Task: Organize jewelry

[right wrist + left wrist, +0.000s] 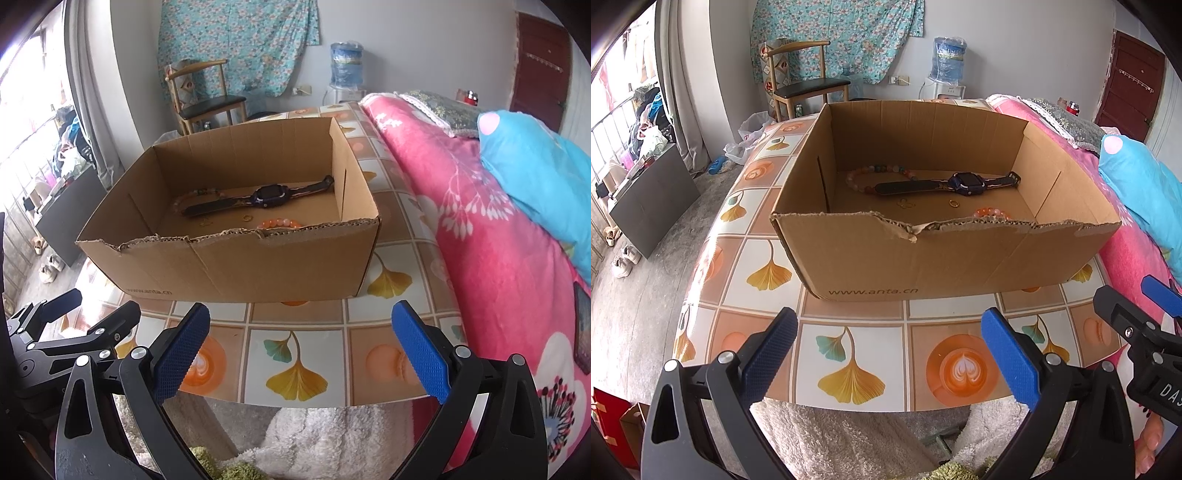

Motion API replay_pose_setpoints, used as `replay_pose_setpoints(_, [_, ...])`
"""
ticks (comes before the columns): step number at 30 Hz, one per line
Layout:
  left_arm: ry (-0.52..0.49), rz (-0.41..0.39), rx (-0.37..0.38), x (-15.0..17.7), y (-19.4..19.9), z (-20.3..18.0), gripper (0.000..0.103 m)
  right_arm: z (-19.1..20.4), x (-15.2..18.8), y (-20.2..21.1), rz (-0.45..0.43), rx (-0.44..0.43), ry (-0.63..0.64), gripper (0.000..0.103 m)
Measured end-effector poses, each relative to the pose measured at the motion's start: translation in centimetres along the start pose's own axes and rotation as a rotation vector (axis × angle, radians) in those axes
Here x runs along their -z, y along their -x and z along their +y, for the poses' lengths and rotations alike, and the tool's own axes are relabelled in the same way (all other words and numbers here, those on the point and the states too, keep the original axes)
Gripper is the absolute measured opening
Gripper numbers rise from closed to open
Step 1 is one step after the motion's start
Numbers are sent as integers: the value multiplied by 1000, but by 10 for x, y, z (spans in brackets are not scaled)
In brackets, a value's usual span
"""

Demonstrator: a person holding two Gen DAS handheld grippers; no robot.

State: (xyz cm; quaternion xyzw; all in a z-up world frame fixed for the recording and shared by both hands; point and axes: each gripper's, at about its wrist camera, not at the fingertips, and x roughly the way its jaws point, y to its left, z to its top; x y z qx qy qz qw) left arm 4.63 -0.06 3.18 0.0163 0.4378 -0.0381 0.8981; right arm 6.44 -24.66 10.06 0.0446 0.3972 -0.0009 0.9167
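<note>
Both my claws hang wide and empty over the near edge of the table point(871, 310), left gripper point(890, 350) and right gripper point(301, 350) side by side, presumably pulled back so I get a clear look before reaching. Beyond them the cardboard box point(960, 254) sits mid-table toward the bed-side edge, torn front wall facing me; inside lie the watch point(964, 183) across a pastel bead bracelet point(875, 173), small gold pieces point(953, 202), and an orange bracelet point(280, 222) against the front wall, apparently already gathered
</note>
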Motion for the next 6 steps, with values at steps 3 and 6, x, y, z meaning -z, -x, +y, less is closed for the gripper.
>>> replay_pose_setpoints(3, [1, 4, 1, 1, -1, 0, 98, 0, 0, 0, 1, -2, -1, 95])
replay_pose_setpoints(6, [2, 5, 1, 2, -1, -1, 98, -1, -1, -1, 4, -5, 1, 95])
